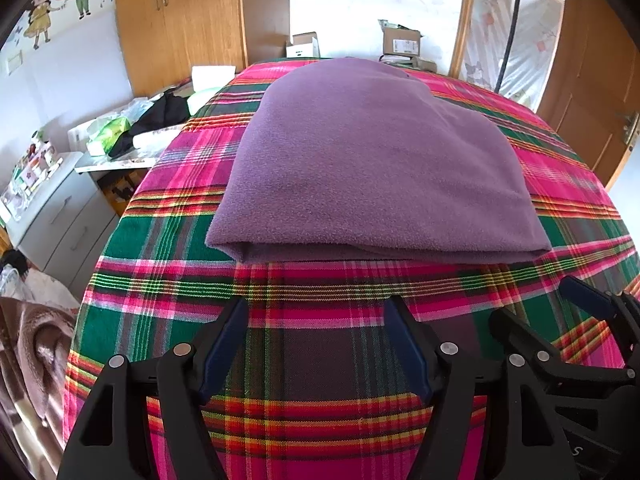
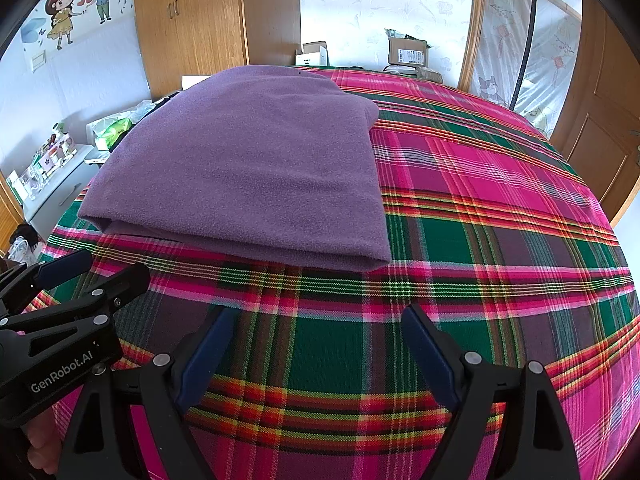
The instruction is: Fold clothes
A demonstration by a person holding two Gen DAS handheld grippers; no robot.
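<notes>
A purple fleece garment (image 1: 372, 164) lies folded into a flat rectangle on the plaid bedspread (image 1: 320, 360), its folded edge facing me. My left gripper (image 1: 316, 312) hovers open just short of that near edge, nothing between its fingers. In the right wrist view the same purple fleece garment (image 2: 248, 168) lies left of centre, and my right gripper (image 2: 318, 320) stands open over bare plaid bedspread (image 2: 500, 240), in front of the garment's right corner. The right gripper (image 1: 552, 312) shows at the lower right of the left view; the left gripper (image 2: 104, 268) shows at the left of the right view.
A white drawer unit (image 1: 60, 216) with small items and a cluttered surface (image 1: 120, 136) stand left of the bed. Wooden wardrobes (image 1: 180, 20) and cardboard boxes (image 1: 400, 40) lie behind it. A wooden door (image 1: 592, 92) is at the right. Brown bedding (image 1: 28, 360) lies at lower left.
</notes>
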